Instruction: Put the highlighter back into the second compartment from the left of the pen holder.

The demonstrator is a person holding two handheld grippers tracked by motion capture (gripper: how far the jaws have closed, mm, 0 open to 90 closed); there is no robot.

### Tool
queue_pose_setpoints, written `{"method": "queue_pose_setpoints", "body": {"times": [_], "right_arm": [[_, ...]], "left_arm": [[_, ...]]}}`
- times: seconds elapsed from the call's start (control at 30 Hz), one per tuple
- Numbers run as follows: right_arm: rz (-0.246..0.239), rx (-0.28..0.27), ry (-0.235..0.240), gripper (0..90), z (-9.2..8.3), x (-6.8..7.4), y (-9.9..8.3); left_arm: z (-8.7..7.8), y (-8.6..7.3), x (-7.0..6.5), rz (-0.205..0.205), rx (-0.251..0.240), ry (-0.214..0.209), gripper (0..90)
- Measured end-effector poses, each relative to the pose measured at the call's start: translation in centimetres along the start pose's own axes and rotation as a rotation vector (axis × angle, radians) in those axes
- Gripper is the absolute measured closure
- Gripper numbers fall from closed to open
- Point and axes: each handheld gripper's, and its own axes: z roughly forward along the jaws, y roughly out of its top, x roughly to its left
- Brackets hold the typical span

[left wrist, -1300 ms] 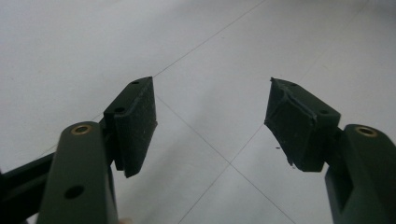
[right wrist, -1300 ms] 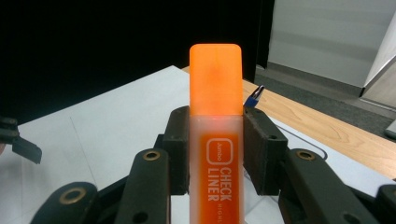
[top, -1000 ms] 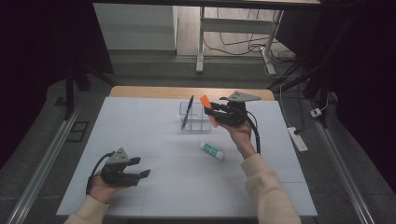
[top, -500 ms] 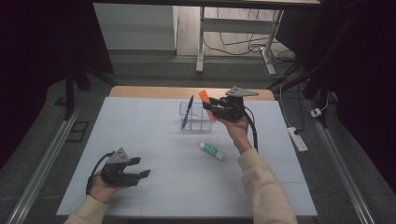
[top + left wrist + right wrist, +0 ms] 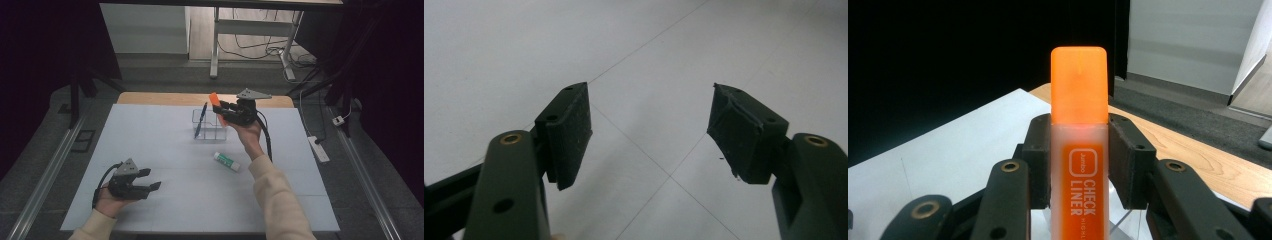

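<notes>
Right gripper (image 5: pixel 223 111) has an orange highlighter (image 5: pixel 1079 150) clamped between its jaws, and in the right gripper view you can see both pads pressed flat against the frosted barrel just under the cap, cap pointing away from the hand. From the high view the highlighter (image 5: pixel 216 104) is held up off the table, right over the clear organizer (image 5: pixel 210 126) that sits near the middle of the far edge. My read is it's about to get dropped into one of the compartments, but which one I can't tell from here.

Handling-wise this looks like an easy one: light, stiff plastic, flat-sided barrel, so the pads get a nice square bite. Smooth plastic can slip a bit if the grip is lazy, so mid-barrel below the cap, like now, seems the right spot. Grabbing by the cap would risk it popping off.

A blue pen (image 5: pixel 201 119) already stands leaning in the organizer's left side. A glue stick (image 5: pixel 226 161) with a green cap lies on its side on the table (image 5: pixel 165 150), nearer the person than the organizer and apart from it.

Left gripper (image 5: pixel 145 181) rests down by the near-left corner, jaws spread wide with nothing between them; left gripper view just has bare tabletop past the pads.
</notes>
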Motion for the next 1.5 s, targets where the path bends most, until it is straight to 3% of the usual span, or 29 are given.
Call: {"method": "queue_pose_setpoints", "body": {"times": [0.63, 1.2, 1.5], "right_arm": [[0.008, -0.018, -0.008, 63.4, 2.0, -0.5, 0.2], [0.020, -0.031, -0.022, 63.3, 4.8, -1.4, -0.3], [0.033, -0.007, -0.023, 63.0, 5.5, -1.9, -1.2]], "left_arm": [[0.0, 0.0, 0.1, -0.002, 0.000, 0.002, 33.0], [-0.1, -0.1, 0.2, -0.008, -0.003, 0.002, 32.9], [-0.1, -0.2, 0.3, -0.010, -0.003, 0.002, 32.9]]}}
